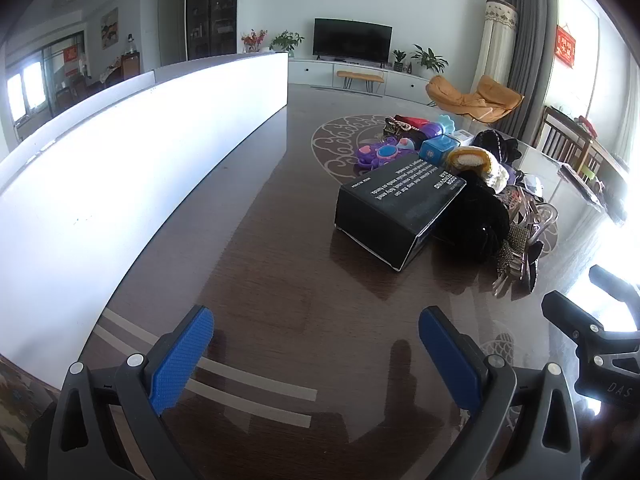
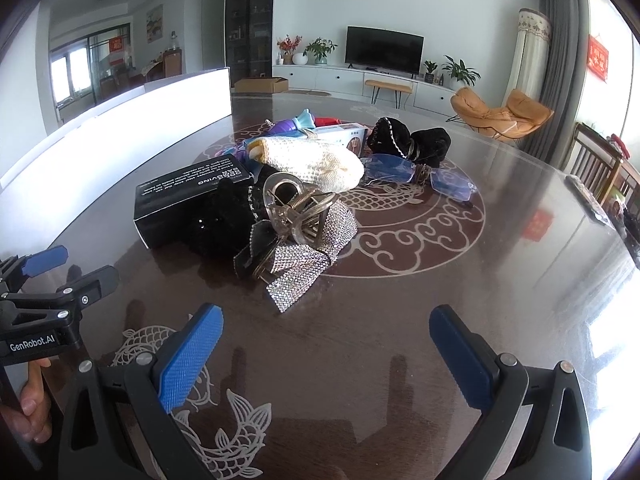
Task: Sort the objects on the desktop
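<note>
Left gripper spread wide, nothing between its blue pads, low over the dark table. Right gripper likewise released and empty, above the fish inlay. Ahead of both, well apart from the fingers, a pile mid-table: black box at its near left, black cloth touching the box's right side. Rhinestone bow nearest the right gripper, clear hair clip resting on it. Cream knit pouch behind the clip, blue glasses to its right. Purple toys behind the box. White board upright along the table's left side.
</note>
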